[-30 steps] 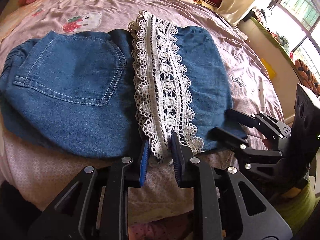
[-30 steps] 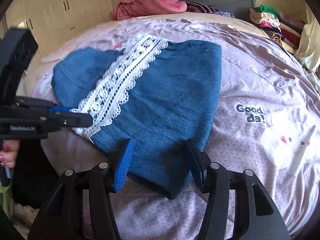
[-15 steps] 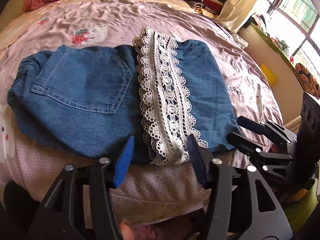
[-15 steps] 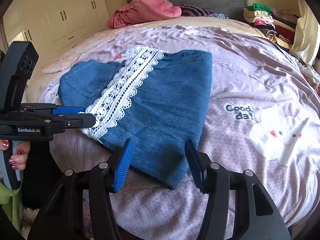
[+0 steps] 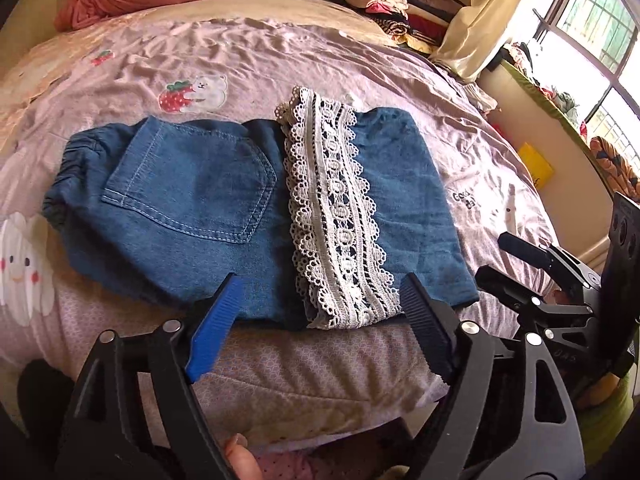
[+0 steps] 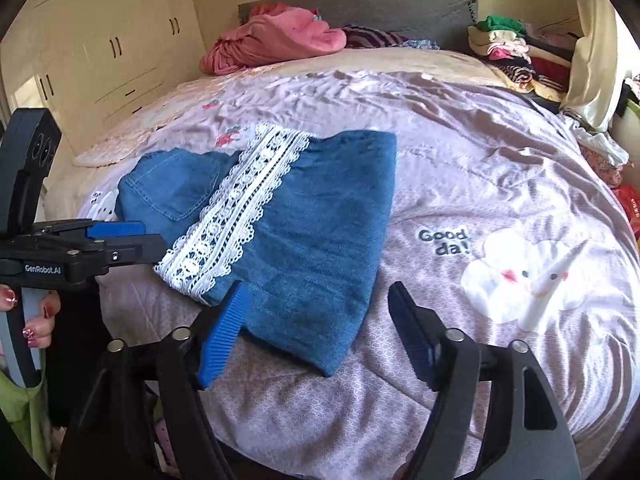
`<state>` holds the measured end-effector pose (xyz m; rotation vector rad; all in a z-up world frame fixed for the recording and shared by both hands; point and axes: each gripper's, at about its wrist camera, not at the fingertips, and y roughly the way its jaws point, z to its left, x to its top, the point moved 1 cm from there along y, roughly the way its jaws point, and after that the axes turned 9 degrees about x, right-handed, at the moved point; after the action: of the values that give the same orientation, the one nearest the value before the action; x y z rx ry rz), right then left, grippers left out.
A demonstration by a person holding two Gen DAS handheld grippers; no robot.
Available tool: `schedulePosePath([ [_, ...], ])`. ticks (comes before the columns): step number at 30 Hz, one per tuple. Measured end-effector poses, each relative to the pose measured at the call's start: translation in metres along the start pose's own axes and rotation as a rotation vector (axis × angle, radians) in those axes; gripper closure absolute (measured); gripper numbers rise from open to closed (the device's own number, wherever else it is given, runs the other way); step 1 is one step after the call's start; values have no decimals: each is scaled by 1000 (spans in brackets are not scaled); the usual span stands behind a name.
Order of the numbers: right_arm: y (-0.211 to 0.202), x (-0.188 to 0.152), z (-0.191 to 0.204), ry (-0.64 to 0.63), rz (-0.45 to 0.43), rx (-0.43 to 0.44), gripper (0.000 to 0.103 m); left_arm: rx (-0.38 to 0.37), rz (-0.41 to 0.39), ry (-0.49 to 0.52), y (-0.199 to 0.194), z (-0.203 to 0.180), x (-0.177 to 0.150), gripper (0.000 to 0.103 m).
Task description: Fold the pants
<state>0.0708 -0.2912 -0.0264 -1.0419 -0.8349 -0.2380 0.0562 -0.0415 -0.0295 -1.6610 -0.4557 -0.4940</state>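
Note:
The blue denim pants (image 5: 192, 208) lie folded on the pink bed cover, with a white lace trim (image 5: 336, 224) running across the top and a back pocket showing on the left part. They also show in the right wrist view (image 6: 320, 232). My left gripper (image 5: 320, 320) is open and empty, just short of the near edge of the pants by the lace end. My right gripper (image 6: 320, 320) is open and empty over the near right corner of the pants. The left gripper shows at the left of the right wrist view (image 6: 132, 240).
The bed cover (image 6: 500, 168) has cartoon prints. A pink blanket (image 6: 276, 36) lies at the headboard. Stacked clothes (image 6: 508, 48) sit at the far right corner. White wardrobes (image 6: 100, 48) stand to the left. A window (image 5: 592, 28) and a curtain are on the right.
My left gripper let go of the lace end, opened wide and drew back from the pants. My right gripper stayed open and also drew back. The pants lie still.

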Motion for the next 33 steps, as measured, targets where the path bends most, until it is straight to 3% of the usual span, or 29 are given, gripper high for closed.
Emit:
schedulePosePath([
  [11,-15,9,6,11,-44,-33,15,46,-55,10,-23,5,1,10],
  [33,-23,29,40,-39,-59,-50,7,101,-135,-26,-56,40,-1,10],
])
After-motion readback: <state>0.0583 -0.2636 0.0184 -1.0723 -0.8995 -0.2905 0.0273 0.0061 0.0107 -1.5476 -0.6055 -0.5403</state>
